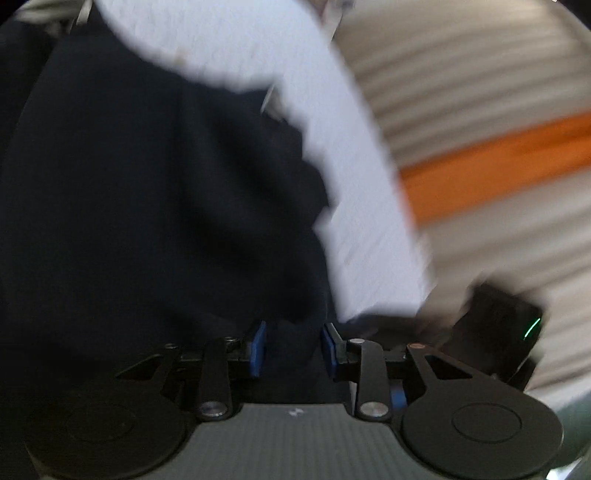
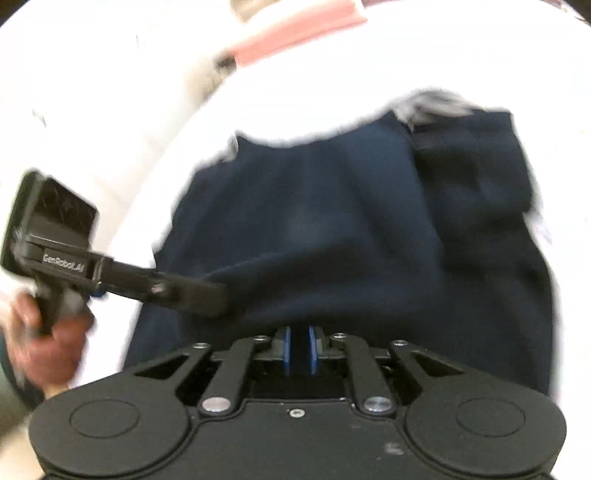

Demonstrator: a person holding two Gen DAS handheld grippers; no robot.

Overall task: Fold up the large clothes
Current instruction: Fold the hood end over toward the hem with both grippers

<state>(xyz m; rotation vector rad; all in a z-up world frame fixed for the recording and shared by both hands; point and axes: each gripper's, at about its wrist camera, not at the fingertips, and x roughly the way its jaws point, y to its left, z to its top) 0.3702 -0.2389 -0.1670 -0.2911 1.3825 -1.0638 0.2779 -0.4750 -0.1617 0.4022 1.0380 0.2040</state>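
Cloth fills the left and centre of both views: the dark navy garment (image 1: 155, 192) lies on a white desk (image 1: 332, 122). Left hand-held gripper (image 1: 293, 349) pinches its hem with half-spread pads; right hand-held gripper (image 2: 299, 349) clamps it almost pressed together, likely to lift one edge evenly for folding.

Both grippers (image 1: 293, 347) (image 2: 299, 349) seemingly clamped, side by side.

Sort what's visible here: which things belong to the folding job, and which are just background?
Job:
navy garment
left gripper, fabric between its pads
right gripper, closed on the garment
white surface under it

Background:
orange stripe on pale ribbed material
pink strip
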